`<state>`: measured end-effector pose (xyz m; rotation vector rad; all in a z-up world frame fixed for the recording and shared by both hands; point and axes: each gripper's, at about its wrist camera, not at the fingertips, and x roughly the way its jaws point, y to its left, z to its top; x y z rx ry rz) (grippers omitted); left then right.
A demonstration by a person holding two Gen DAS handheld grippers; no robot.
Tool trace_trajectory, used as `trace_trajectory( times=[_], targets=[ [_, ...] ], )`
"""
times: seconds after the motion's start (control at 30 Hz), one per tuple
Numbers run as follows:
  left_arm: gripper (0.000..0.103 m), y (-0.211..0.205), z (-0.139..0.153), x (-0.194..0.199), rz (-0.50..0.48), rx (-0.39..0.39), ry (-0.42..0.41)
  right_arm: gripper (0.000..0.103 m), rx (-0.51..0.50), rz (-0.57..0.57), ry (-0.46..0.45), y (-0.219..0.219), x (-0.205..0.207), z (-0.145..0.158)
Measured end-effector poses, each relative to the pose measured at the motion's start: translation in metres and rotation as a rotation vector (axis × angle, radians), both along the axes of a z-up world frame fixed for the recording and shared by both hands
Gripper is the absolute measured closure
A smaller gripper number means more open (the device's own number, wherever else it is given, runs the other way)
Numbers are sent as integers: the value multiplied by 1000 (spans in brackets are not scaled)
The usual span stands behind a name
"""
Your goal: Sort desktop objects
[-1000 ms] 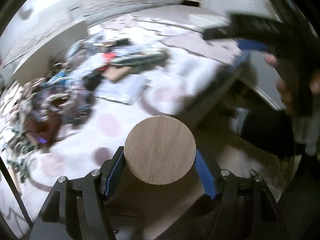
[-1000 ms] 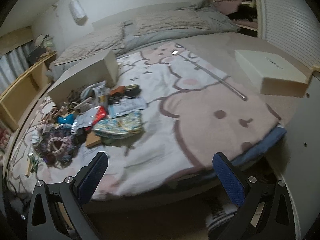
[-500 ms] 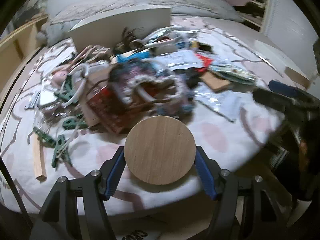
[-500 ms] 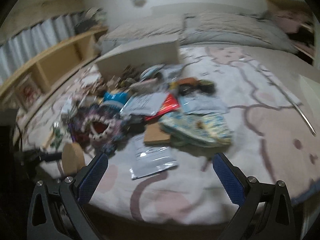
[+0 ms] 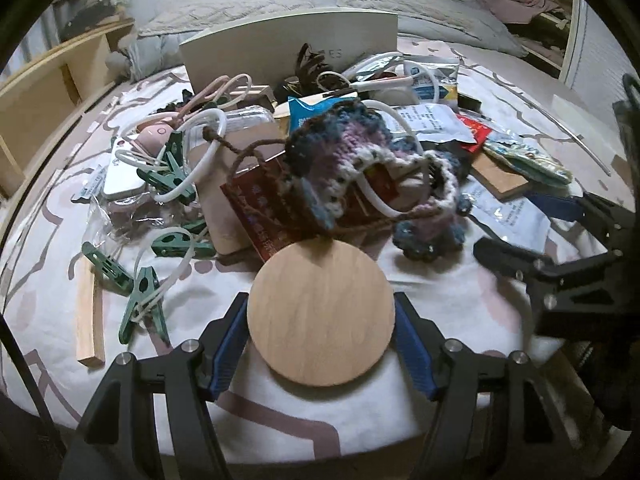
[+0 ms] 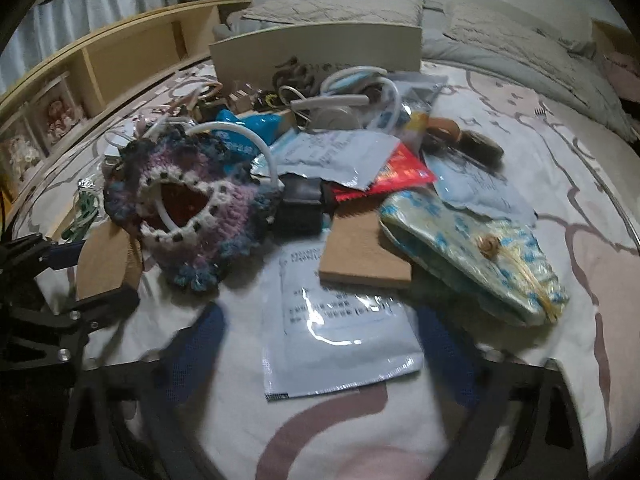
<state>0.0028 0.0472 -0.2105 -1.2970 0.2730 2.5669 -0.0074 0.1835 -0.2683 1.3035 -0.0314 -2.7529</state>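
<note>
My left gripper is shut on a round wooden disc, its blue pads against the disc's two edges, just above the bed's front edge. Behind the disc lies a crocheted purple-blue pouch on a pile of clutter. My right gripper hangs low over a silver-blue foil sachet. Its blurred blue pads are closing either side of the sachet without touching it. In the left wrist view the right gripper is at the right. In the right wrist view the disc shows at the left.
The patterned bedspread carries green clothes pegs, a wooden stick, a brown square board, a blue-yellow fabric pouch and a red packet. A white box stands behind the pile. Wooden shelves run along the left.
Both views have swung from the bed's edge onto the pile. My right gripper has come down close over the foil sachet with its jaws narrower. The disc stays gripped on the left.
</note>
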Motion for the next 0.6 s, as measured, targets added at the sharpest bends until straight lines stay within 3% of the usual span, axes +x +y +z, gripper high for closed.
trace_trajectory(
  times=[0.1,0.33,0.5,0.57,0.6],
  targets=[
    [31,-1,-3,-1,11,4,3,35,26,22,12,0,4,2],
    [31,-4,-3,-3,44,35,-1,48,58,98,1,1,21,6],
    [29,-4,-3,-2,60,39,4,45,115,138,-24,10,35,9],
    [24,-5,-4,-1,70,43,6,22,185,116,-26,14,40,9],
    [22,-5,-5,-2,76,48,7,17,220,97,-18,17,43,10]
  ],
)
